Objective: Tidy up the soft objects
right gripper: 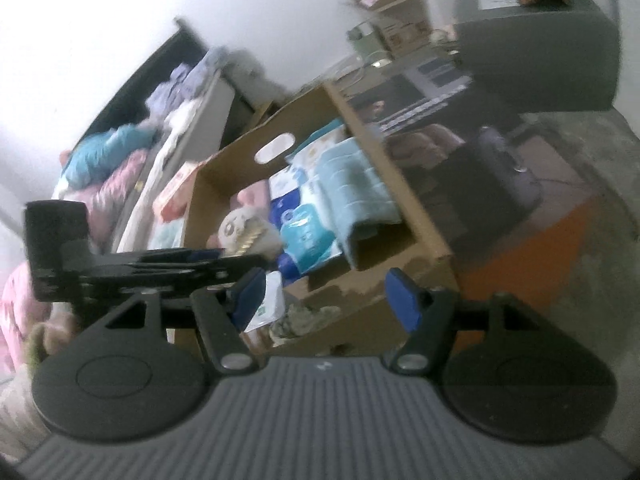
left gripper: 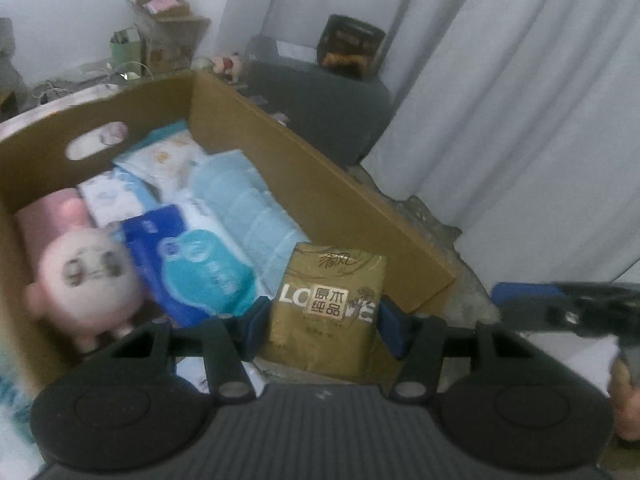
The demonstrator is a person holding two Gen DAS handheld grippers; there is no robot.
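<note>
A gold tissue pack (left gripper: 328, 308) stands upright between the blue pads of my left gripper (left gripper: 326, 320), which is shut on it at the near end of an open cardboard box (left gripper: 320, 168). Inside the box lie a pink plush toy (left gripper: 84, 276), a dark blue tissue pack (left gripper: 188, 260), a light blue roll pack (left gripper: 248, 208) and white packs (left gripper: 160, 160). My right gripper (right gripper: 326, 298) is open with nothing between its pads, in front of the box's near corner (right gripper: 424, 248). From that side my left gripper (right gripper: 208, 257) reaches over the plush toy (right gripper: 240, 228).
A bed piled with bedding (right gripper: 120, 152) runs along the left of the box. Behind the box stand a dark grey case (left gripper: 320, 96) and small cardboard boxes (left gripper: 168, 28). White curtains (left gripper: 520, 100) hang at the right. A hand (left gripper: 628, 400) holds the right gripper (left gripper: 528, 294).
</note>
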